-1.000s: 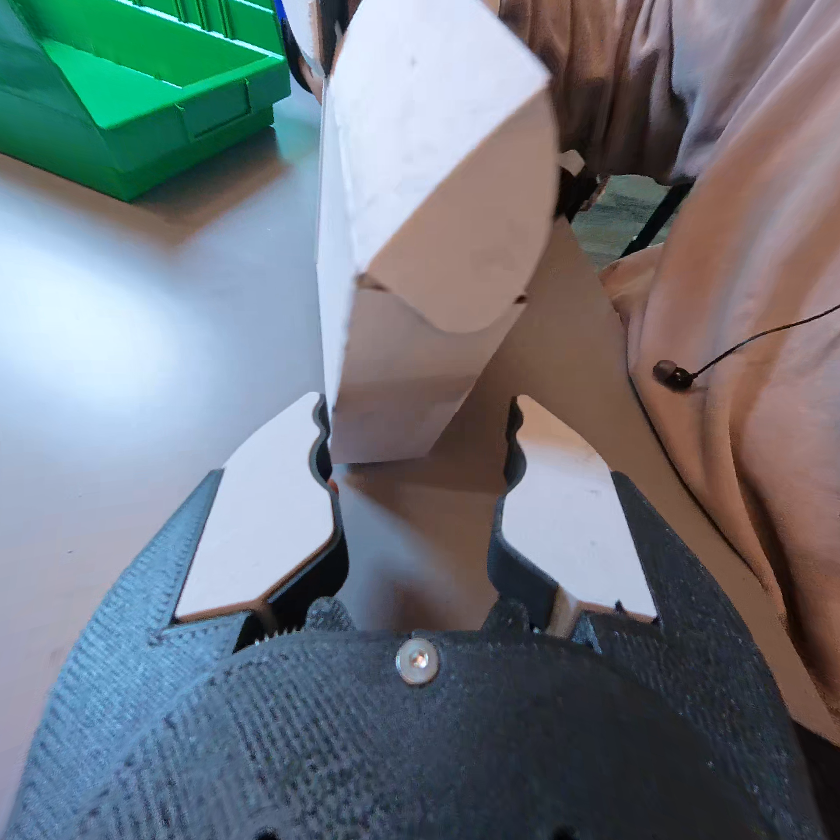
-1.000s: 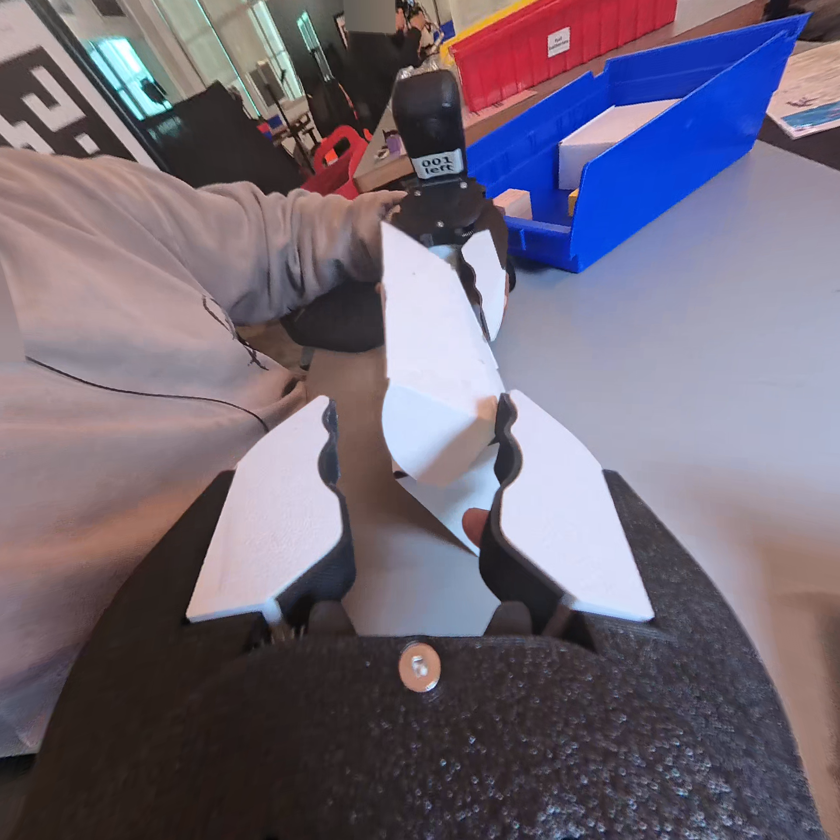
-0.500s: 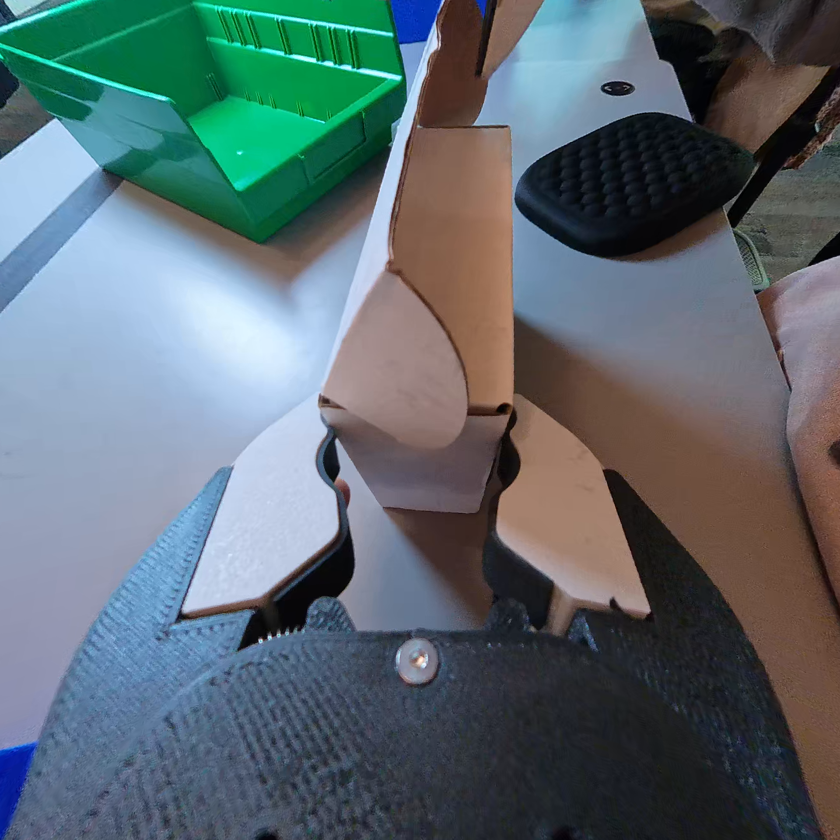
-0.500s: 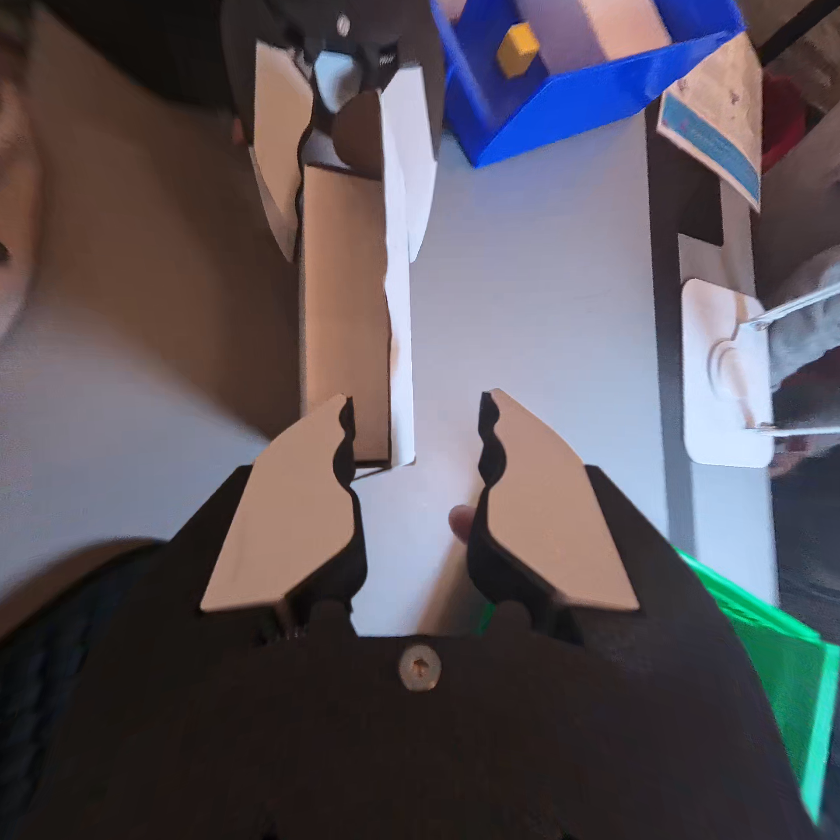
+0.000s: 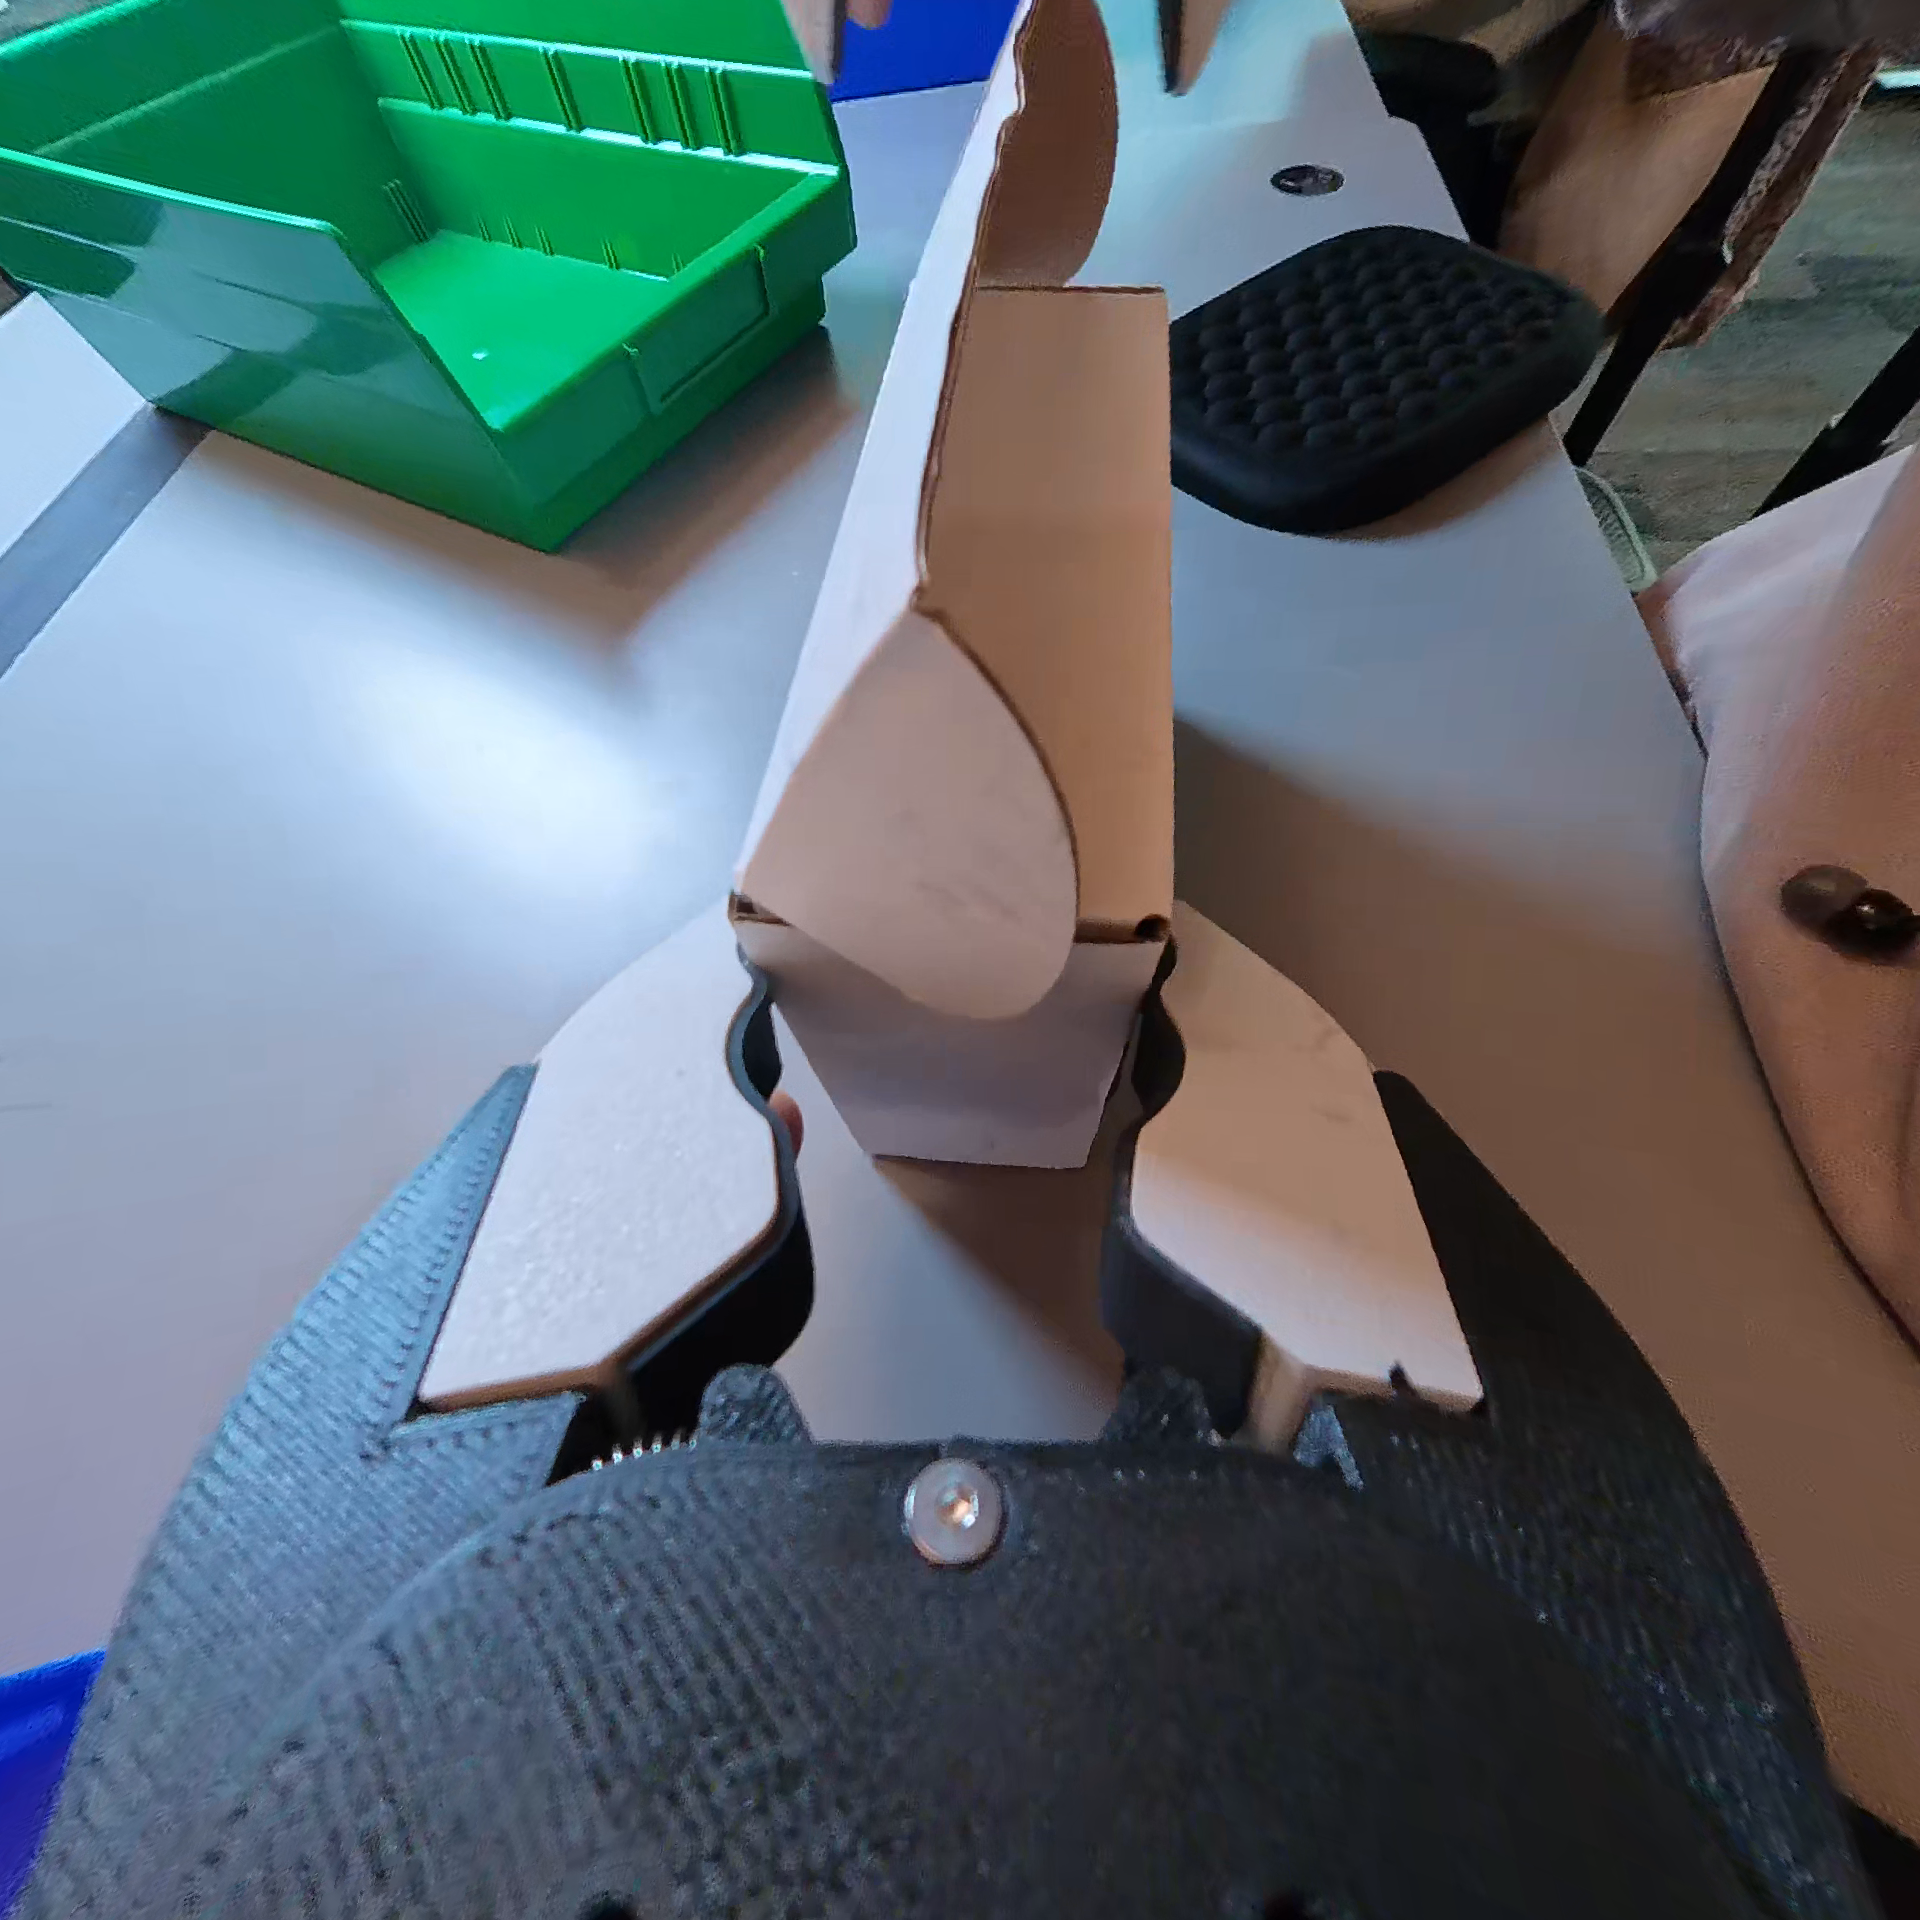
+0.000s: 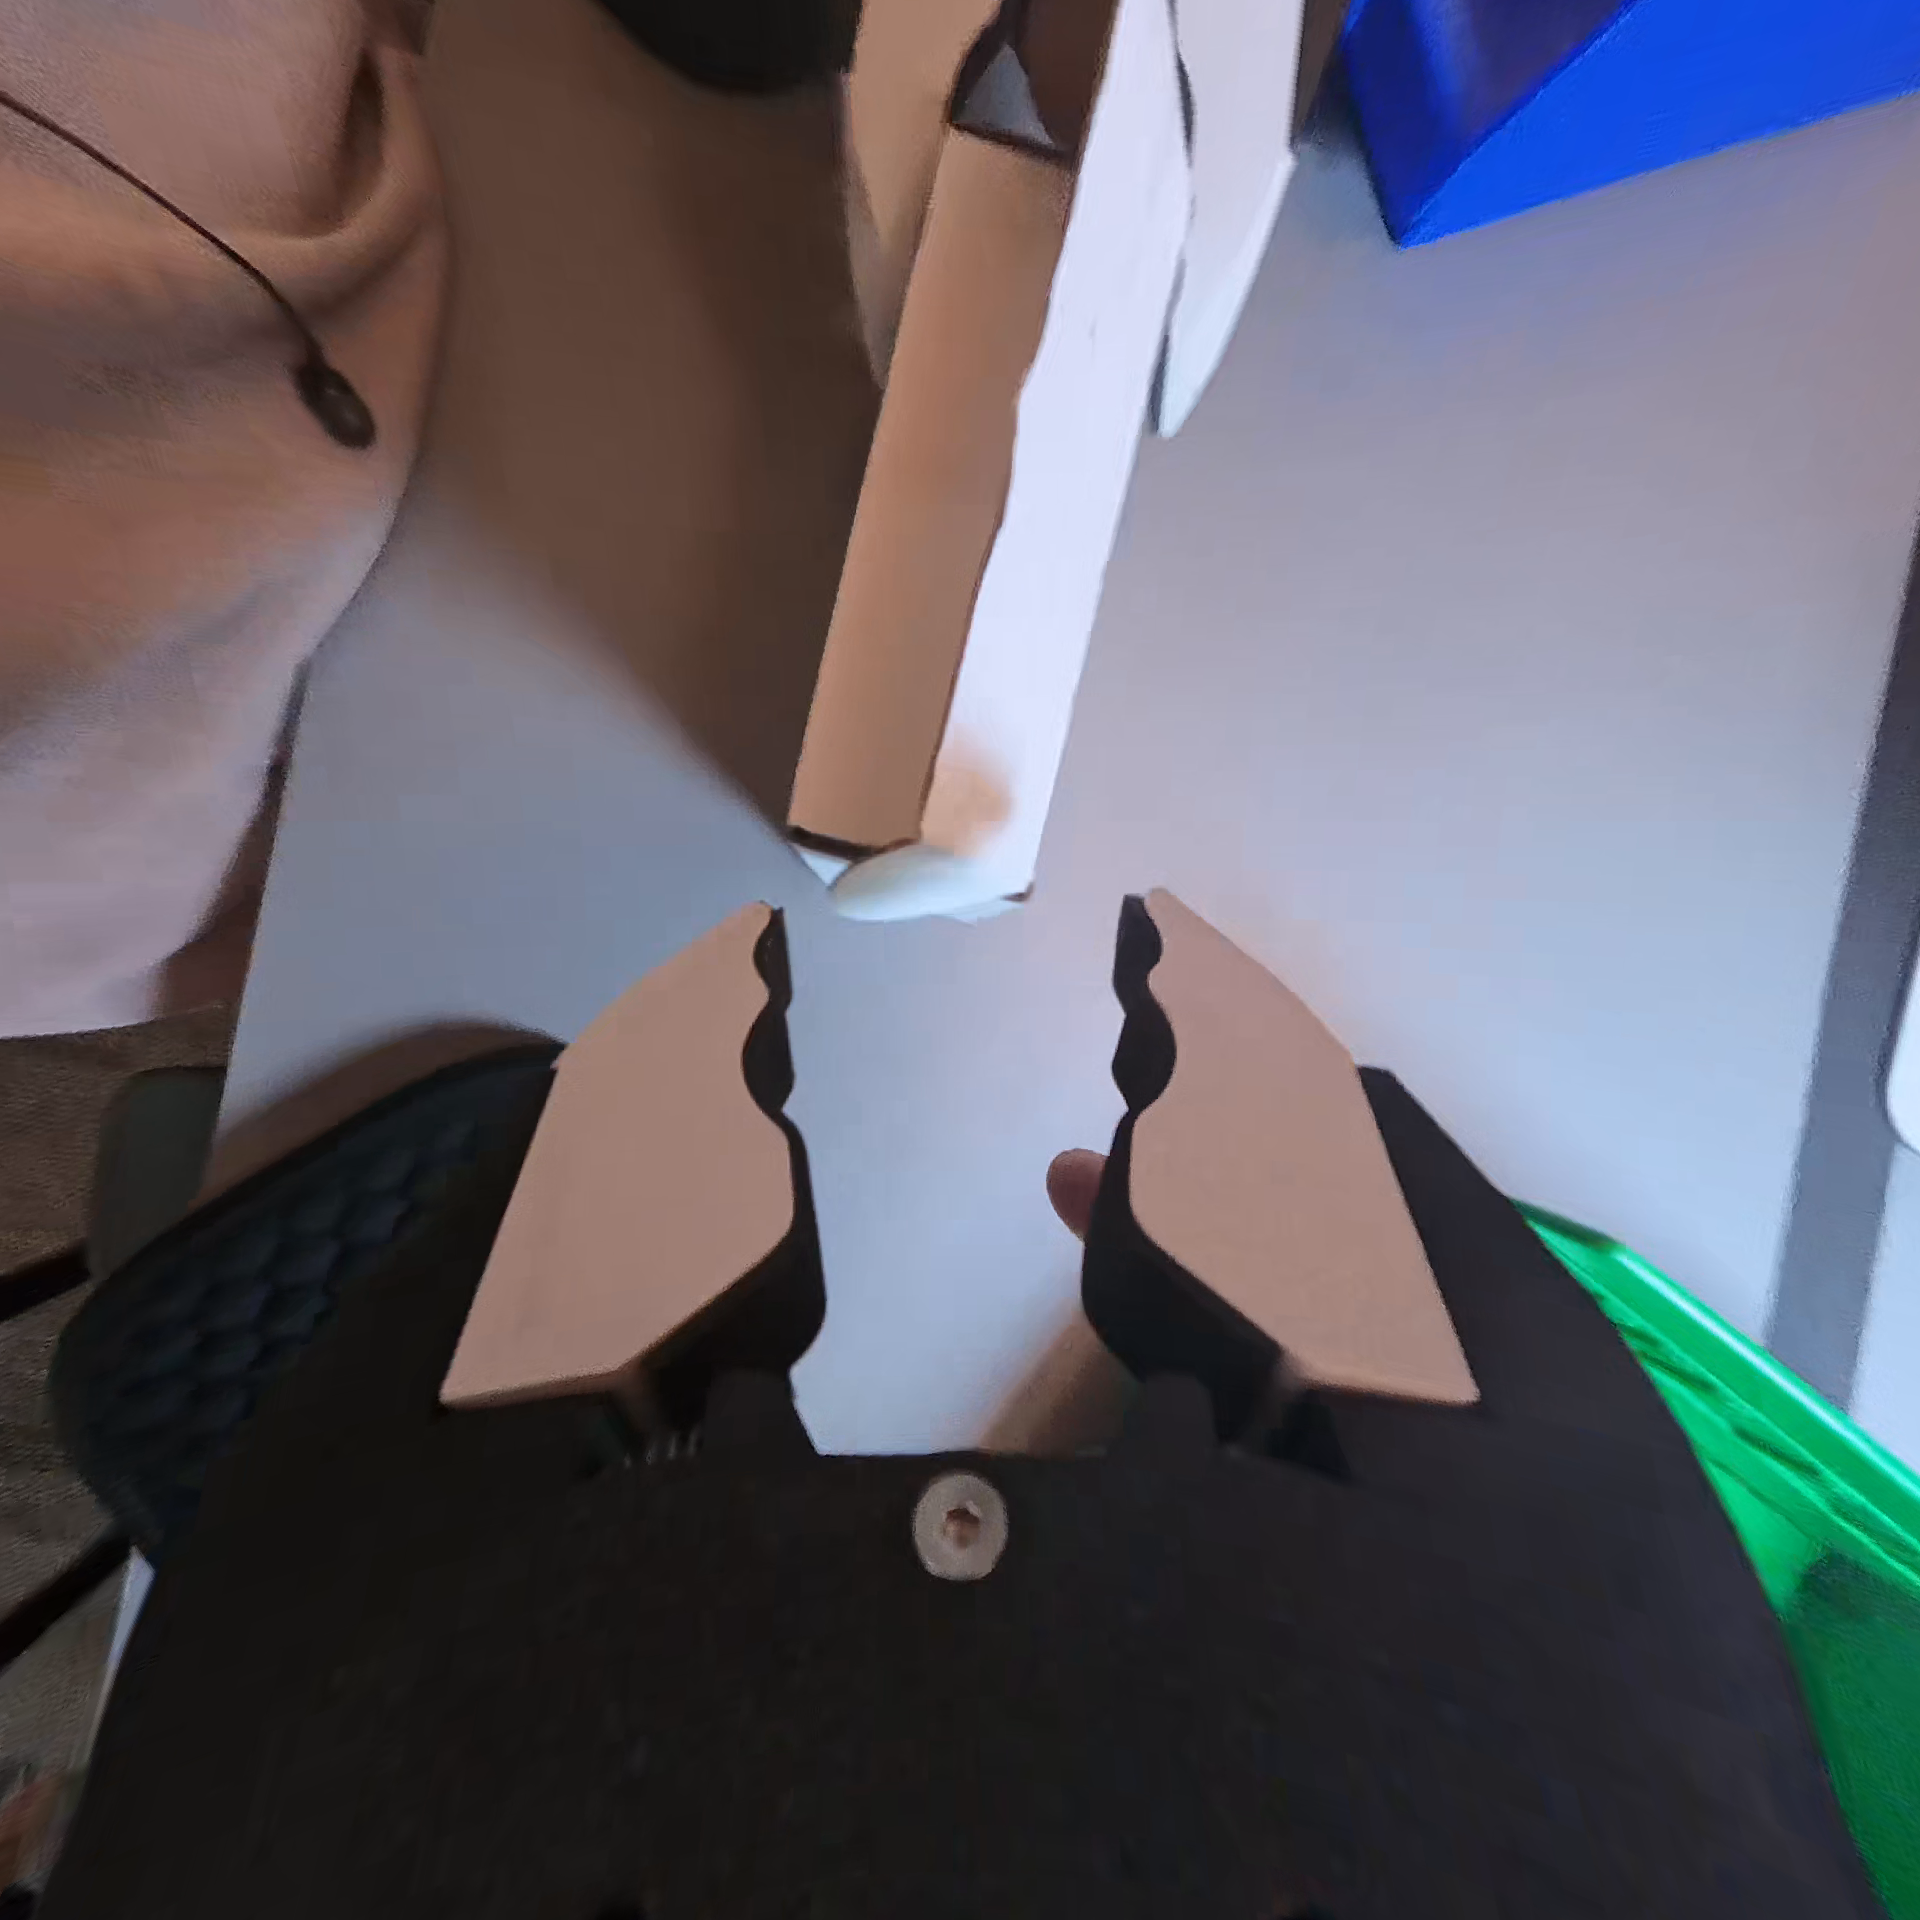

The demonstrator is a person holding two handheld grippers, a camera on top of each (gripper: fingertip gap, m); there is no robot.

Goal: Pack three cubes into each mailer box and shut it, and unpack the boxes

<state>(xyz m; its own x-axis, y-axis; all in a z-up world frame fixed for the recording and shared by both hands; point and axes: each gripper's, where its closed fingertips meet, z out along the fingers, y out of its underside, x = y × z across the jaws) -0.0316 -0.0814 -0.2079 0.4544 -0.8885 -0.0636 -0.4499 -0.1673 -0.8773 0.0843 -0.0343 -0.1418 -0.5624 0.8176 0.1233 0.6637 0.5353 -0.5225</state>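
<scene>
The mailer box (image 5: 1049, 582), white outside and brown inside, lies lengthwise on the grey table (image 5: 364, 831) with its lid standing up along the left side and a rounded side flap folded over the near end. My left gripper (image 5: 954, 971) is shut on the box's near end, one finger on each side wall. In the right wrist view the same box (image 6: 904, 540) stretches away from me. My right gripper (image 6: 954, 912) is open and empty, just short of the box's other end. No cubes show.
A green bin (image 5: 468, 260), with nothing visible in it, stands at the far left; its rim also shows in the right wrist view (image 6: 1714, 1392). A blue bin (image 6: 1610, 114) sits beyond the box. A black dimpled pad (image 5: 1371, 374) lies at the table edge. The person's light sweater (image 5: 1829, 935) is close on the right. Spacing between my two grippers at the tips: around 15 cm.
The box was held tilted in the air between both grippers; it has come down flat onto the table. My right gripper let go of its flap and drew back. My left gripper keeps its hold.
</scene>
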